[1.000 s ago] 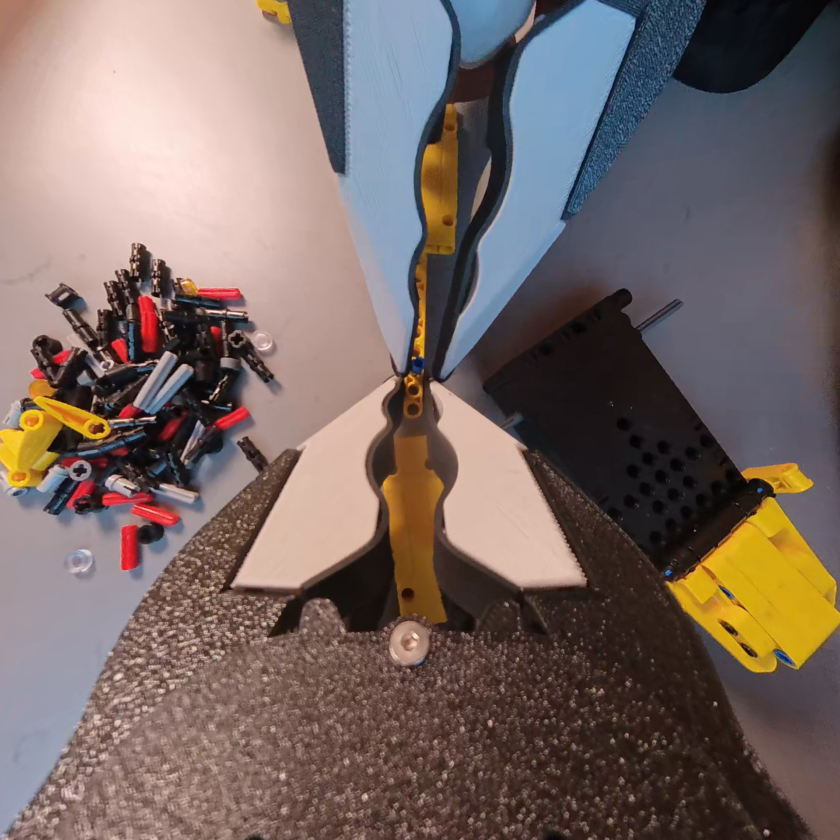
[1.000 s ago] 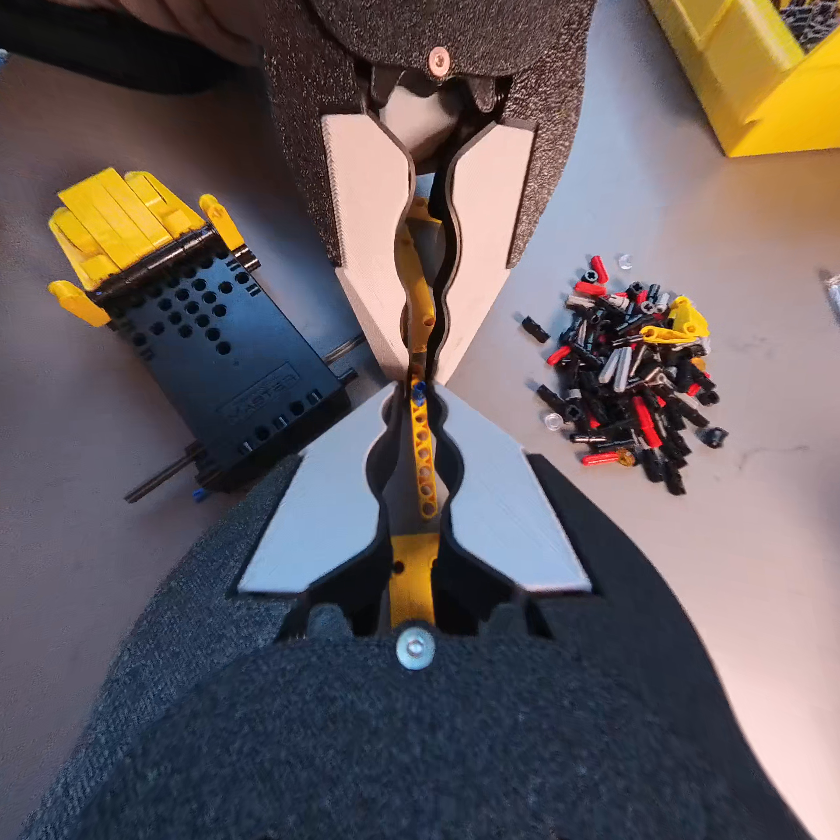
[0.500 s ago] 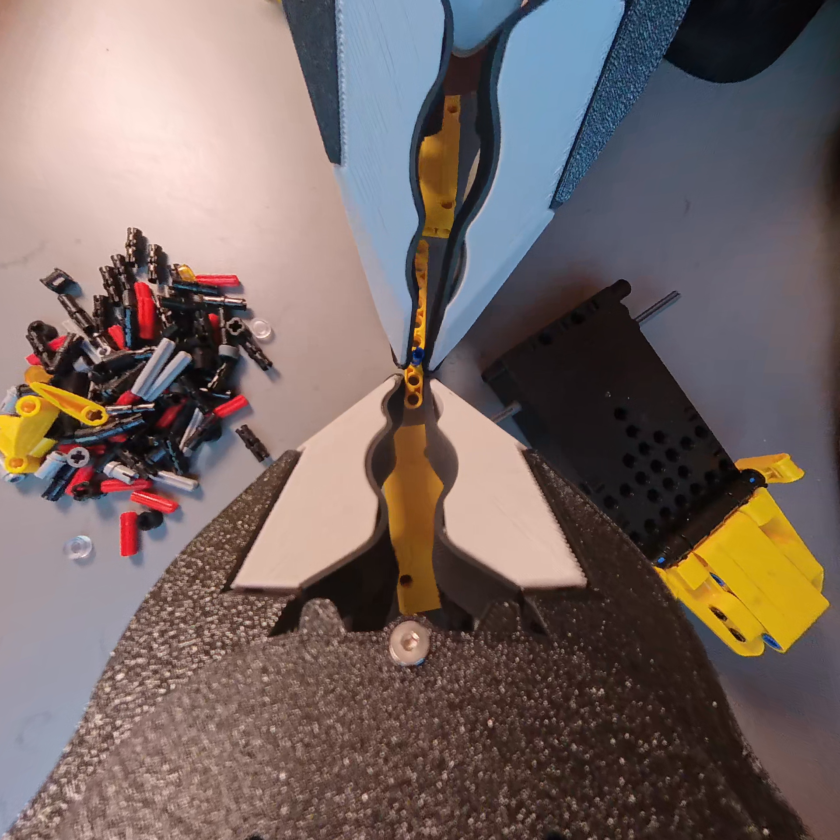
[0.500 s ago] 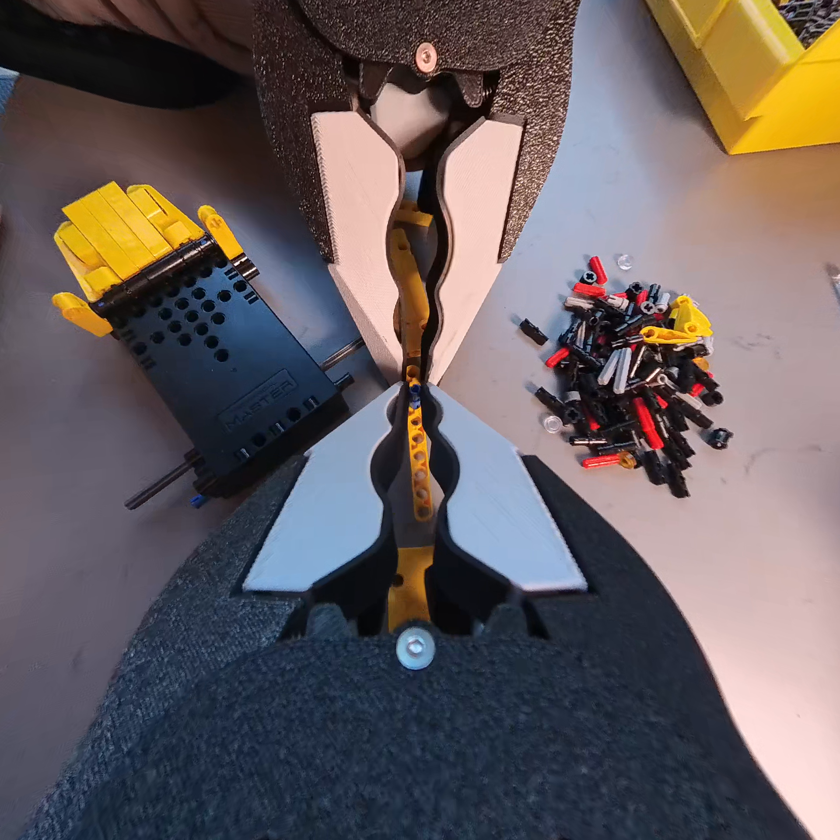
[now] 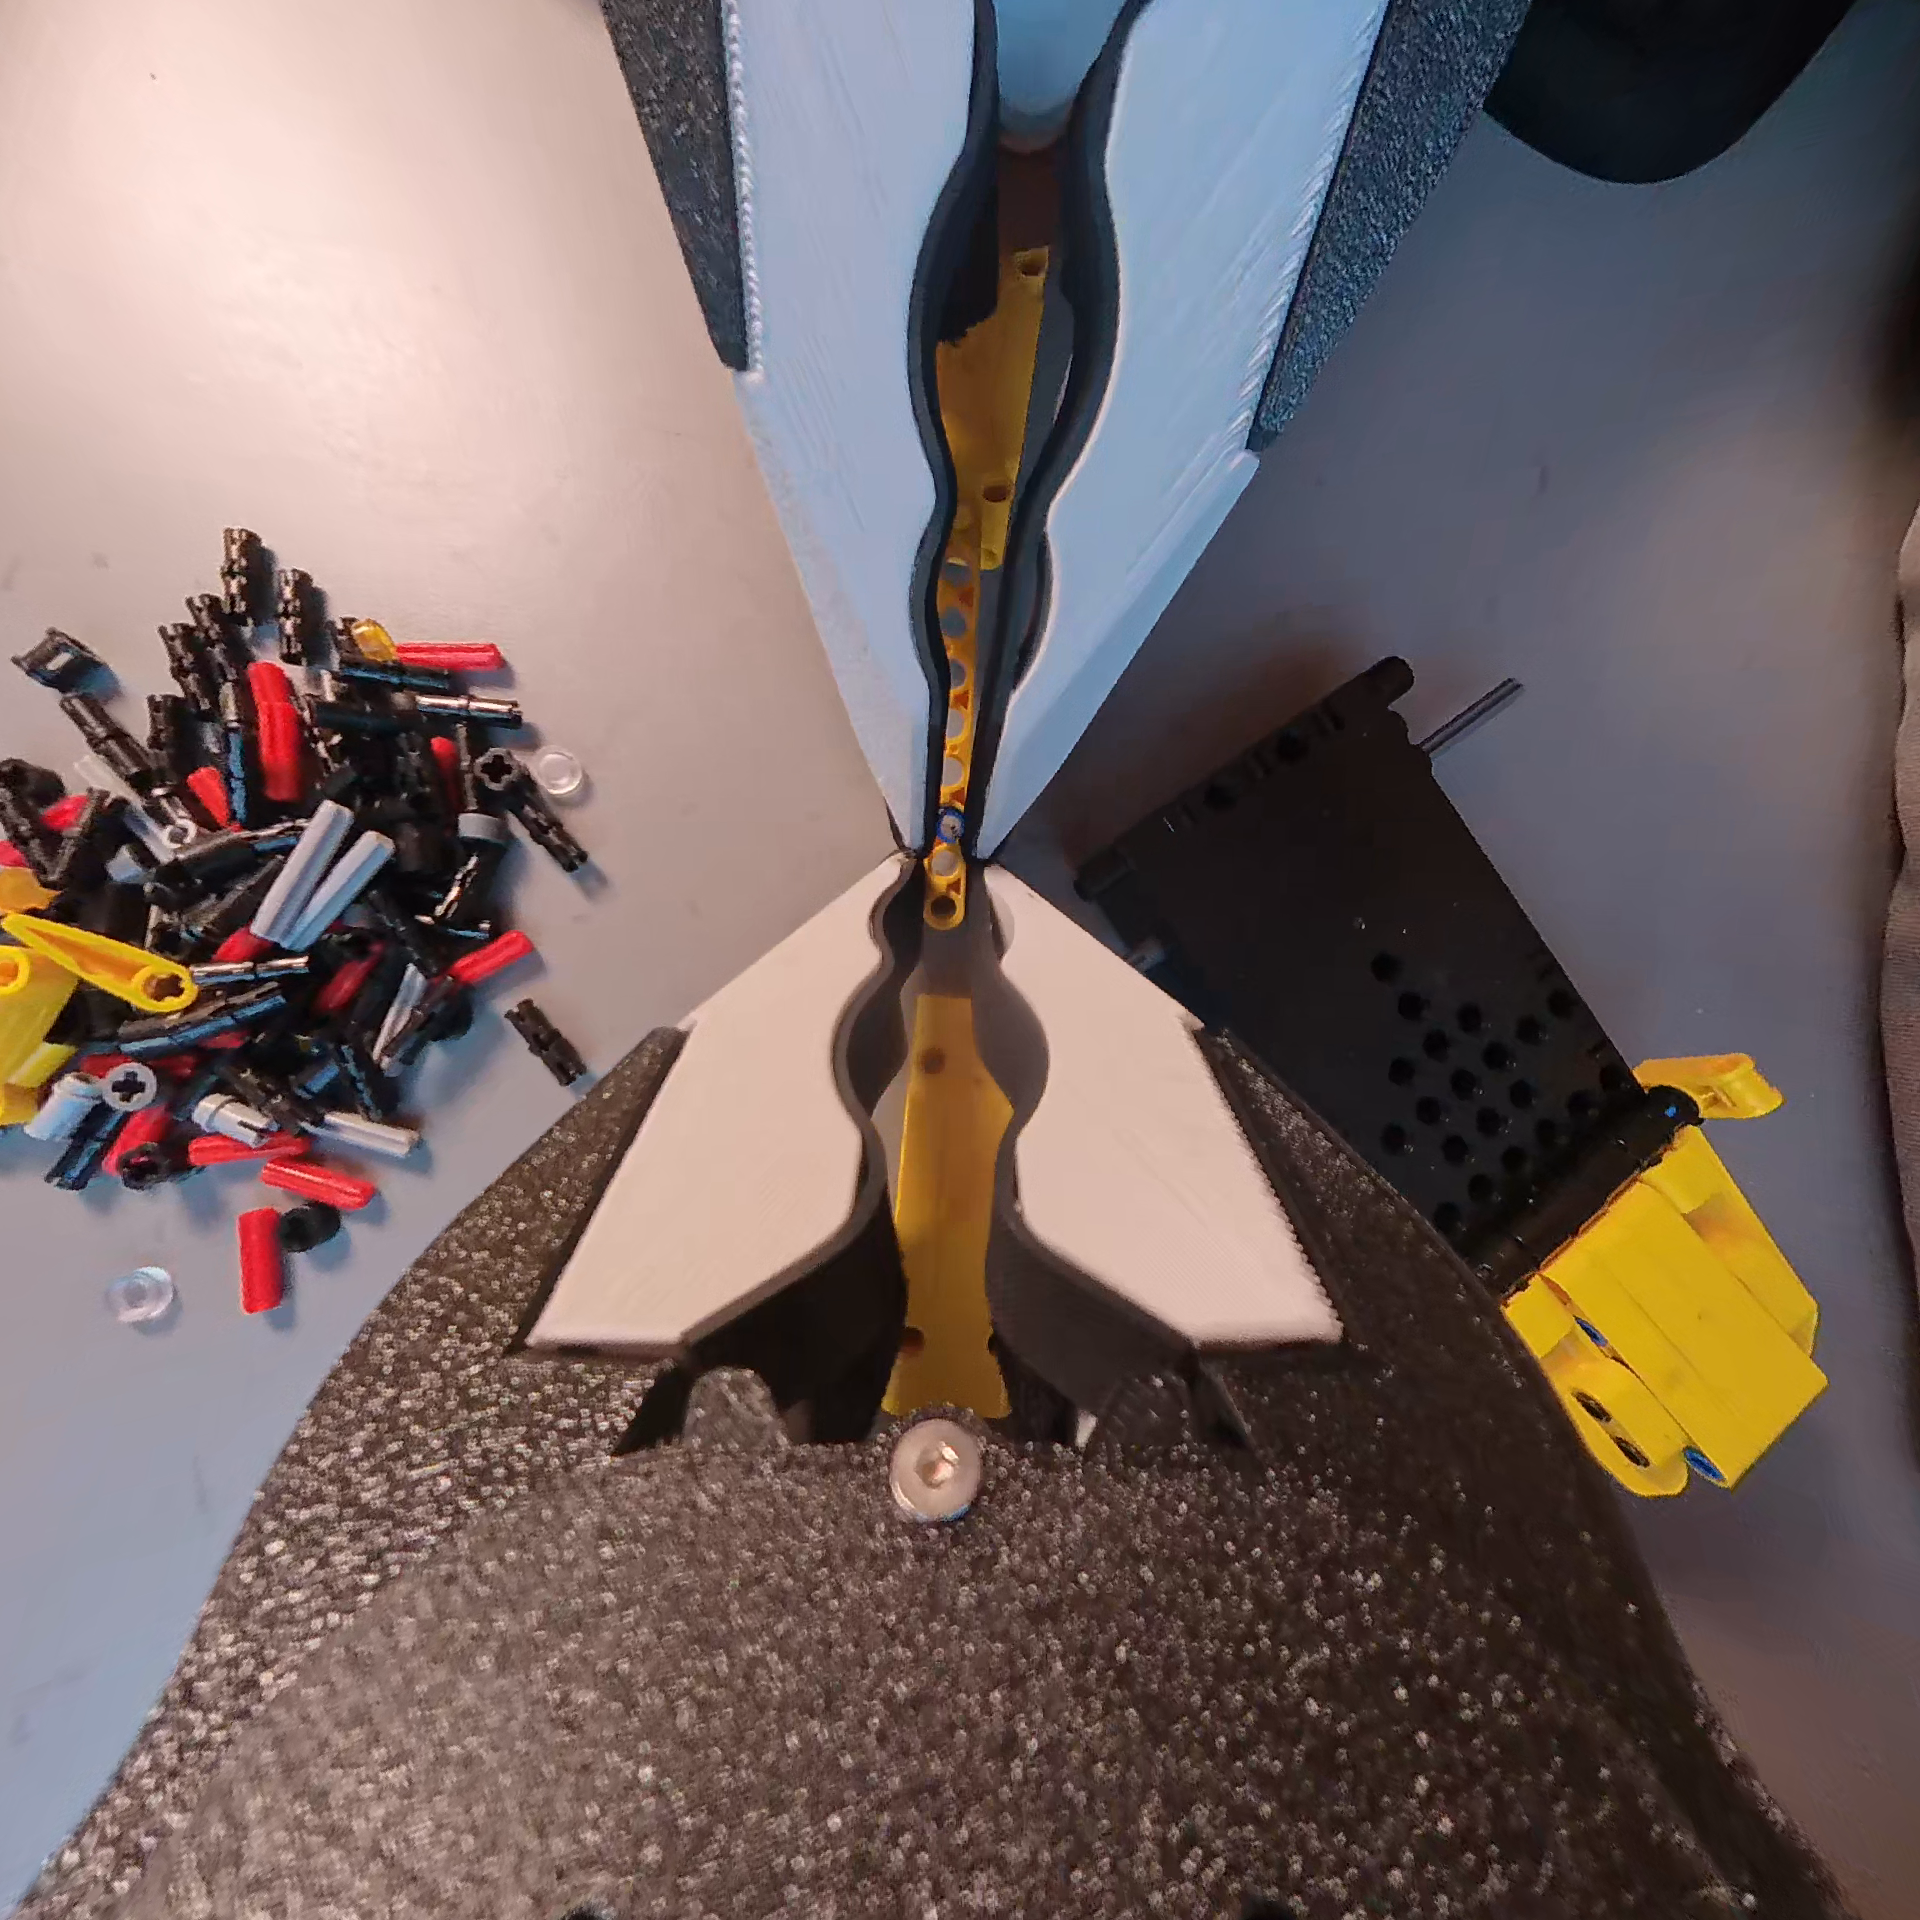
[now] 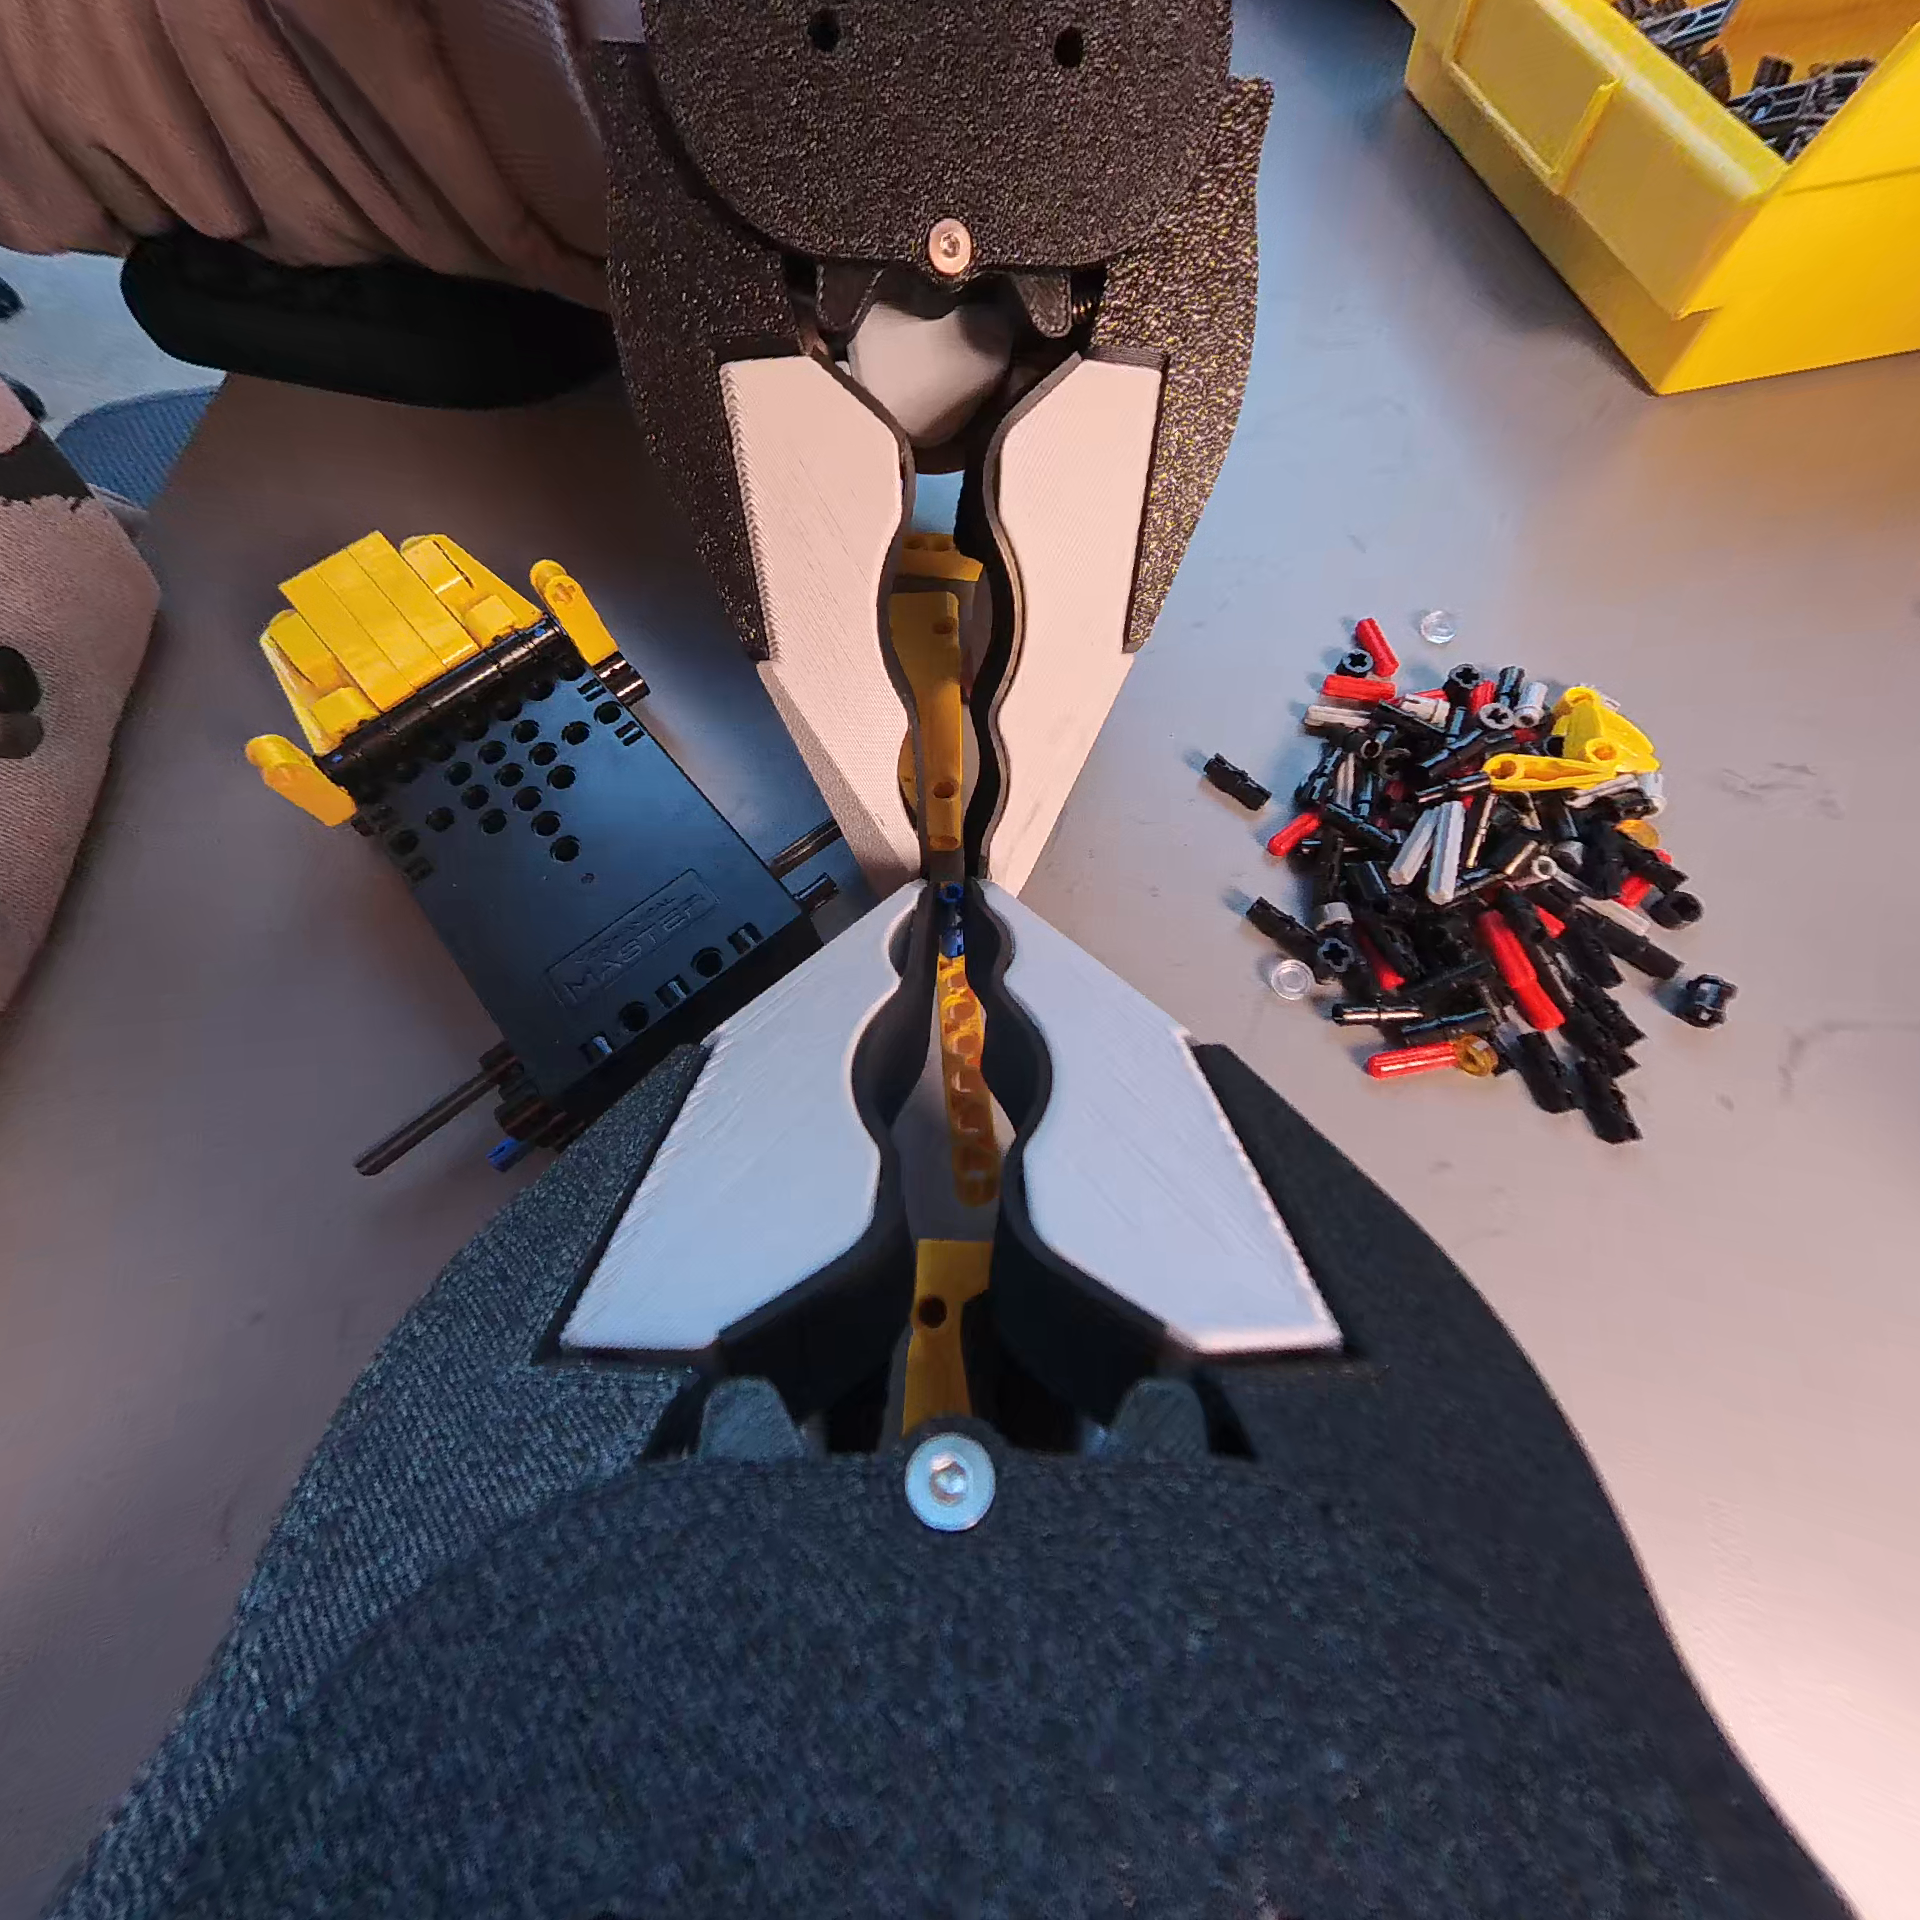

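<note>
My left gripper [image 5: 948, 883] is shut on a flat yellow piece [image 5: 943, 1195] that runs back between its grey fingers. My right gripper [image 6: 951, 904] is shut on a thin yellow beam with holes [image 6: 966, 1091]. The two grippers meet tip to tip above the grey table. In the left wrist view the right gripper [image 5: 948, 831] comes down from the top, and its holed beam [image 5: 966, 675] reaches into my left tips. A small blue pin [image 5: 948, 826] sits where they meet. In the right wrist view the left gripper [image 6: 951, 857] is at the top with its yellow piece [image 6: 940, 727].
A pile of small black, red, grey and yellow pins [image 5: 239, 914] [image 6: 1475, 862] lies on one side. A black perforated panel with yellow parts [image 5: 1403, 1018] [image 6: 540, 831] lies on the other. A yellow bin [image 6: 1683, 177] stands at the far right. A person's sleeve [image 6: 312, 156] is at the top left. The tips of both grippers are at nearly the same place.
Both grippers stay shut and tip to tip. The right gripper has swung a little more into line with the left one. More of the left gripper's body shows in the right wrist view.
</note>
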